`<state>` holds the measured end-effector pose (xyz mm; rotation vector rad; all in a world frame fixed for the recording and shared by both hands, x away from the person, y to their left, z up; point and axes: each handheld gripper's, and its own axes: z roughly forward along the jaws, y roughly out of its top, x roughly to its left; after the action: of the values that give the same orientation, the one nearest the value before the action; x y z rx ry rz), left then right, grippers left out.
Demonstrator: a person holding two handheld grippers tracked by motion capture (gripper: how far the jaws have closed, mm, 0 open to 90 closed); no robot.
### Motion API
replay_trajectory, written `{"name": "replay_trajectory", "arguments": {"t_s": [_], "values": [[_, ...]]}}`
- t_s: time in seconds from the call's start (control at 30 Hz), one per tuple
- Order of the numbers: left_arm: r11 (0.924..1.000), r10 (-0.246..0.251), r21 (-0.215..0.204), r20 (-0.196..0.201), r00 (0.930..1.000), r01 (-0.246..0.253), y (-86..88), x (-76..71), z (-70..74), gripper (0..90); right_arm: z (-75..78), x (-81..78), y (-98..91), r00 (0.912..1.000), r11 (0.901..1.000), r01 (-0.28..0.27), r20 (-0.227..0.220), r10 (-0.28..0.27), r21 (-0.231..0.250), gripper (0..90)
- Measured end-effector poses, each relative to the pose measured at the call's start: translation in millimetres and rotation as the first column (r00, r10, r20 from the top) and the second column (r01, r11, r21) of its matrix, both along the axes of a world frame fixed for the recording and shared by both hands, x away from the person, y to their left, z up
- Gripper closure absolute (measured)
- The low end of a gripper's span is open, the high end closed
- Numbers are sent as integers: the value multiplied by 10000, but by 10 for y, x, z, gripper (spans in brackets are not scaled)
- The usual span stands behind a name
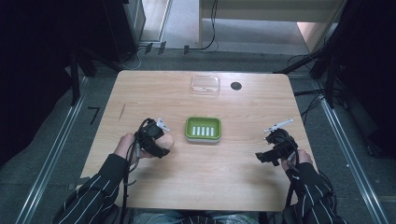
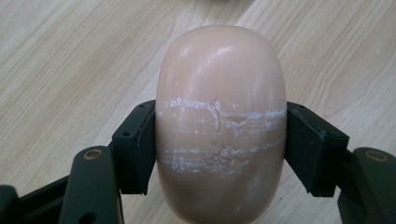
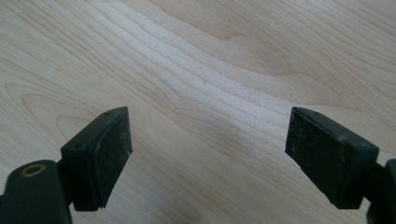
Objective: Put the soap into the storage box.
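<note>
A pale pink oval bar of soap (image 2: 220, 126), scratched with white lines, is clamped between the two black pads of my left gripper (image 2: 220, 144). From above, that gripper (image 1: 163, 145) is left of centre on the wooden table, with the soap (image 1: 168, 141) sticking out toward a green soap dish (image 1: 203, 129) with white ribs just to its right. My right gripper (image 1: 262, 157) rests near the table's right side; its jaws (image 3: 208, 154) stand wide apart over bare wood, nothing between them.
A clear plastic lid or box (image 1: 205, 84) lies at the back centre of the table (image 1: 210, 172), beside a round black cable hole (image 1: 236, 86). Black stands and cables flank the table on the floor.
</note>
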<state>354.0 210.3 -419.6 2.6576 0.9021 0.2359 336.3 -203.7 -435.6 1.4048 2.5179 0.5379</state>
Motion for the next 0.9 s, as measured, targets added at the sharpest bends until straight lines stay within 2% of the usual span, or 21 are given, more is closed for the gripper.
{"name": "replay_trajectory", "arguments": {"t_s": [0.33,0.43,0.53,0.9], "values": [[9998,-213,30,0,9998,213,-101,116,-1,337,4,1,-11,10000,10000,-4,76,4,-34,154],[9996,-248,-139,60,9997,248,-121,157,23,337,-4,12,-8,10000,10000,9,38,-9,-41,154],[9995,-305,-121,75,9995,306,-138,187,30,337,1,3,-7,10000,10000,18,52,-18,-7,154],[9982,-370,-478,58,9993,373,-133,194,75,337,-12,17,0,10000,10000,-71,-24,71,-48,153]]}}
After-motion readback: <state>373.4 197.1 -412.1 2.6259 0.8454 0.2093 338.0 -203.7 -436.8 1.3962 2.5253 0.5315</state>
